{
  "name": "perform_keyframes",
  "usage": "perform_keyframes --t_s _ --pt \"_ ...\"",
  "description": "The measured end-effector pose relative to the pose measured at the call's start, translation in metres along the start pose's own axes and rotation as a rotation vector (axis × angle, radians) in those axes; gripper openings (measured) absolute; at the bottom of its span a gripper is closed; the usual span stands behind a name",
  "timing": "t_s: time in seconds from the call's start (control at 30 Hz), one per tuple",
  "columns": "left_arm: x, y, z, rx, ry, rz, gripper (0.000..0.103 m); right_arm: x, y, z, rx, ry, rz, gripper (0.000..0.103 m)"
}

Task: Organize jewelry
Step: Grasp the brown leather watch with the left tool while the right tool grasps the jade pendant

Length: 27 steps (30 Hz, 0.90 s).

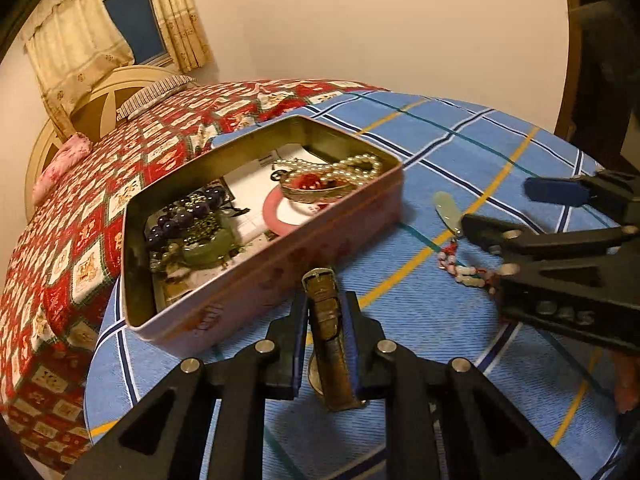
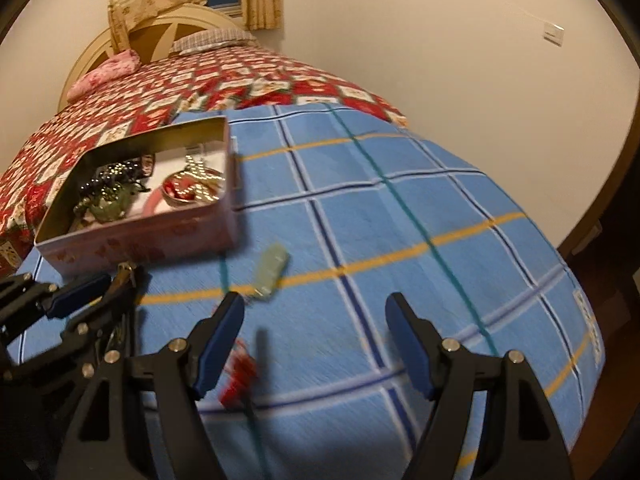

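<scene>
A pink tin box (image 1: pixel 280 256) stands open on the blue checked cloth (image 1: pixel 440 148). It holds a pearl necklace (image 1: pixel 352 164), dark purple beads (image 1: pixel 184 216), a green jade piece (image 1: pixel 208 250) and a small gold dish (image 1: pixel 316 188). My left gripper (image 1: pixel 326 312) is shut on a brown watch strap (image 1: pixel 330 340), just in front of the box's near wall. A jade pendant on a beaded red cord (image 1: pixel 450 210) lies on the cloth to the right. My right gripper (image 2: pixel 316 344) is open above that pendant (image 2: pixel 272 266); its red cord (image 2: pixel 240 372) lies between the fingers.
The cloth lies on a bed with a red patterned quilt (image 1: pixel 80 216), pillows and a headboard (image 1: pixel 100 96) at the back left. The box also shows in the right wrist view (image 2: pixel 152 236). A wall and a curtained window (image 1: pixel 132 16) are behind.
</scene>
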<state>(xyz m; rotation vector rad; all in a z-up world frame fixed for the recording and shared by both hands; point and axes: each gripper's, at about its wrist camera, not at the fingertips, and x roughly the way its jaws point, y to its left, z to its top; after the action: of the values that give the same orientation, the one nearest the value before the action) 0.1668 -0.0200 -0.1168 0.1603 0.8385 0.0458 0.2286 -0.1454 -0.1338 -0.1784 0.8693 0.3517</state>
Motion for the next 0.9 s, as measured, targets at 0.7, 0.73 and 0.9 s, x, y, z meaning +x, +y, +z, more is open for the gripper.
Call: perform_keyframes --t_s 0.7,0.73,0.9 --pt "-0.019 0.004 -0.009 -0.019 -0.037 -0.050 0.017 0.001 0.012 -0.023 -0.017 0.057 0.099 0.013" --pt "-0.021 0.004 -0.010 -0.018 -0.040 -0.049 0.017 -0.003 0.013 -0.024 -0.017 0.051 0.102 0.012" --pt "-0.036 0.007 -0.012 -0.019 -0.061 -0.054 0.016 -0.024 0.021 -0.032 -0.047 0.014 0.090 0.012"
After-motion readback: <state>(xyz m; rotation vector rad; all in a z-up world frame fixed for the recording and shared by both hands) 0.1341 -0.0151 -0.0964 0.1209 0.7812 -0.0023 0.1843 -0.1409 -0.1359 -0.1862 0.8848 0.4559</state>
